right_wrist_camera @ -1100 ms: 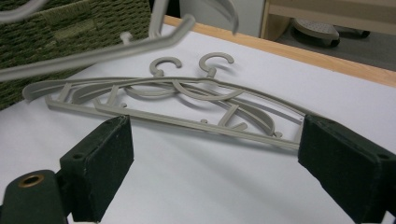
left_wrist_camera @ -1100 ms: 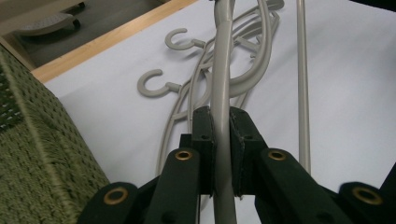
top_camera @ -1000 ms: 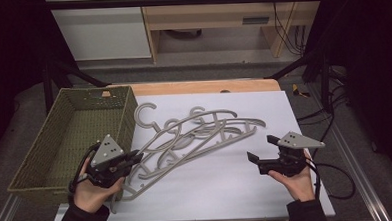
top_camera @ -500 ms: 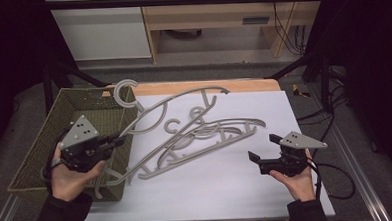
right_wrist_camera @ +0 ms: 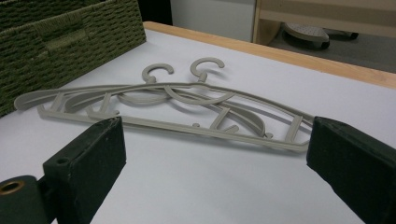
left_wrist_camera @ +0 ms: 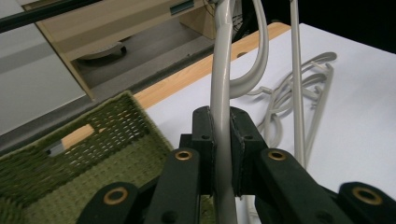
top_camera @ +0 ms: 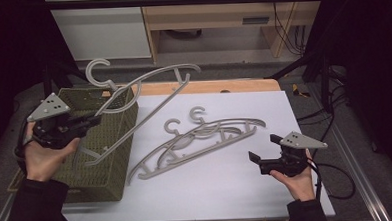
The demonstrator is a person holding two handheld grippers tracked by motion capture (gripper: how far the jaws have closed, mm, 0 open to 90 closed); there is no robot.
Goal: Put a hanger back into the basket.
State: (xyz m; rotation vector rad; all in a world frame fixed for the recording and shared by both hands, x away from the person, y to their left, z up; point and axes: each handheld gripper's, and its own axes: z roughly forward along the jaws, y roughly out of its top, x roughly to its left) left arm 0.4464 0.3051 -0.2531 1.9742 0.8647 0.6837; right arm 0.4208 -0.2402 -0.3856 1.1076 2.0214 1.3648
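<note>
The left gripper (top_camera: 92, 120) pinches a grey plastic clothes hanger (top_camera: 148, 92), lifted aslant over the rim of the green woven basket (top_camera: 111, 159). Two more grey hangers (top_camera: 205, 140) lie overlapped on the white table (top_camera: 227, 184), just ahead of the right gripper (top_camera: 253, 160), whose jaws have just been spreading with nothing between them.

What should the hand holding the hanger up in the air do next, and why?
Probably carry it a bit further over the basket and lower it in. The left gripper is shut on the hanger, which hangs tilted above the basket's rim, half of it over the table.
</note>
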